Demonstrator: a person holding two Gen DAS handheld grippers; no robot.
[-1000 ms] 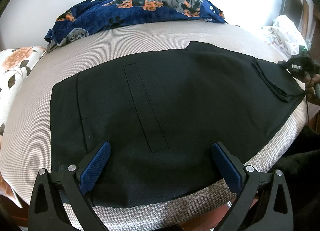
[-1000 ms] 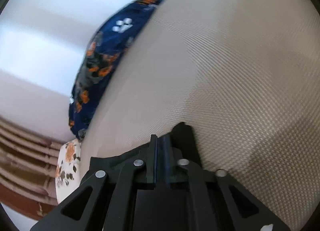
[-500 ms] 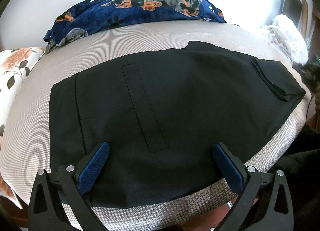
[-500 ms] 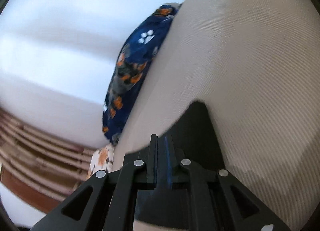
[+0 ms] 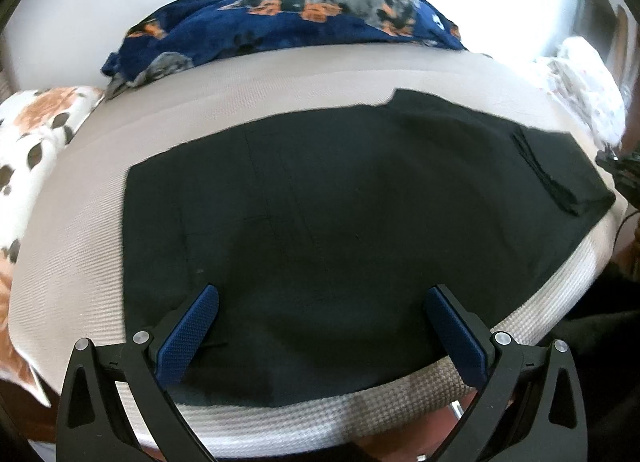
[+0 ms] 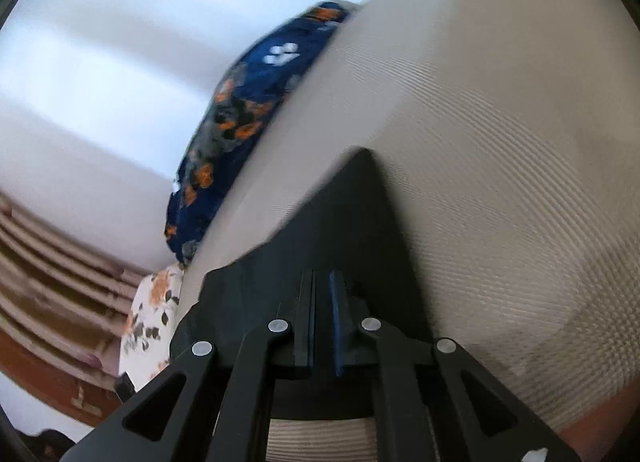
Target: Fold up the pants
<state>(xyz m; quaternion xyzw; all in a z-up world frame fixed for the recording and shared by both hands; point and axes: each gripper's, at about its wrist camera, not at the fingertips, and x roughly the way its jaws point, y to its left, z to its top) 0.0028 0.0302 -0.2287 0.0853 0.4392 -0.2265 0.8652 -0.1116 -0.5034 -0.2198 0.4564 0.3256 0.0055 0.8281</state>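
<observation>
Lying flat across a beige woven bed surface (image 5: pixel 280 102), a pair of black pants (image 5: pixel 340 202) stretches its long axis from left to right in the left wrist view, with a small flap already doubled over at the right-hand end (image 5: pixel 560 166). The left gripper (image 5: pixel 320 326) hangs above the near edge of the cloth with its blue pads (image 5: pixel 188 338) spread wide and nothing between them; it grasps nothing. The right gripper (image 6: pixel 322 322) is all but closed, its two fingers drawn nearly together, and in its own view the black fabric (image 6: pixel 340 230) spreads ahead of and beneath the fingertips; whether any cloth is actually pinched between them cannot be told, since the fabric and the fingers are both dark there. Its black frame just shows at the right rim of the left wrist view (image 5: pixel 618 168), beside the folded end.

The relation that matters is this: the pants run away from the right gripper toward the left gripper's side, so the right hand sits at one end of the long axis and is much the nearer to the doubled flap, while the left hand is nearer the broad, unfolded part. Any next fold along the length would probably be led from the right-hand end. A navy dog-print blanket (image 5: pixel 280 18) lies beyond the pants, well apart, near a pale wall (image 6: pixel 120 42).
</observation>
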